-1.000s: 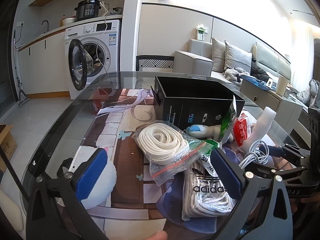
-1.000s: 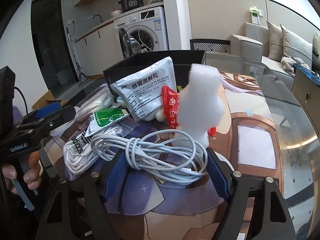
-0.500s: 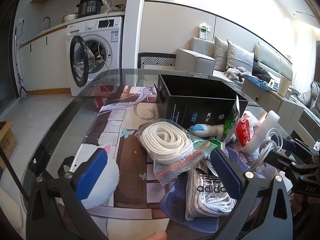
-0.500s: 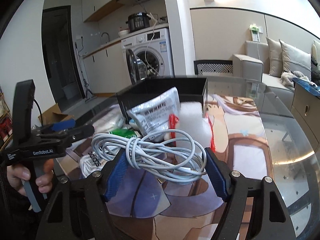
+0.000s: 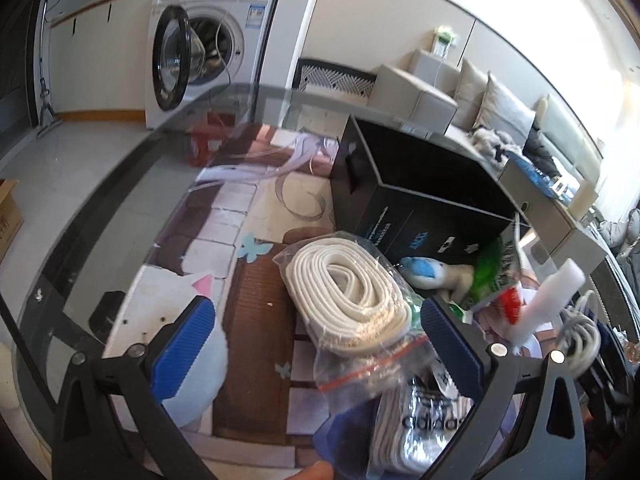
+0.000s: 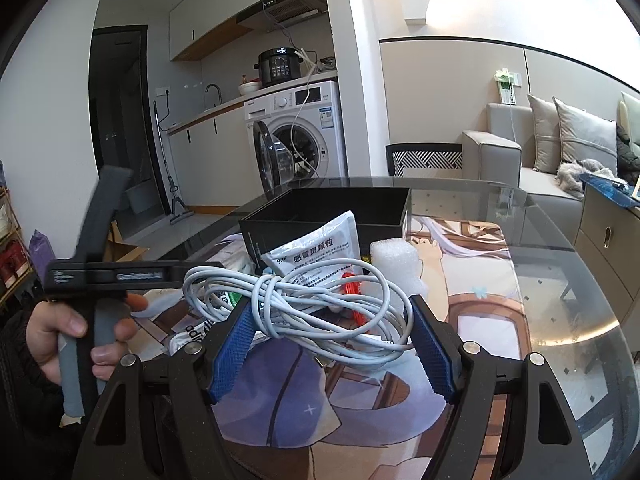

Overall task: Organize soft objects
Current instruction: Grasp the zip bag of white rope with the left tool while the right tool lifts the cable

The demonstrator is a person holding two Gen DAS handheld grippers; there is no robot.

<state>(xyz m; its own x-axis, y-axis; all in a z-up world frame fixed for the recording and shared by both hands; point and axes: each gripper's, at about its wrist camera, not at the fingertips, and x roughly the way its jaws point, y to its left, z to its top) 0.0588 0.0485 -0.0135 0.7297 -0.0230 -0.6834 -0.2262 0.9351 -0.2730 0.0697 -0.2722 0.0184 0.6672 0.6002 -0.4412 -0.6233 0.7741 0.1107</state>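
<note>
My right gripper (image 6: pixel 332 340) is shut on a bundled white cable (image 6: pixel 304 304) and holds it lifted above the table, in front of the open black box (image 6: pixel 332 208). The cable also shows in the left wrist view (image 5: pixel 580 336). My left gripper (image 5: pixel 316 344) is open and empty, low over a zip bag of coiled white rope (image 5: pixel 348 292). A bagged white Adidas item (image 5: pixel 424 424) lies under its right finger. A silver medicine pouch (image 6: pixel 316 252), a white foam piece (image 6: pixel 396 264) and a blue-white plush (image 5: pixel 428 272) lie by the box.
The glass table (image 6: pixel 560 280) has a printed mat under it. A washing machine (image 5: pixel 208 40) with its door open stands behind. A sofa (image 6: pixel 540 160) and a cabinet (image 6: pixel 612 240) are at the right. A cardboard box (image 5: pixel 8 216) sits on the floor at left.
My right gripper has lifted the white cable off the table and raised it. My left gripper has moved forward and lower over the rope bag.
</note>
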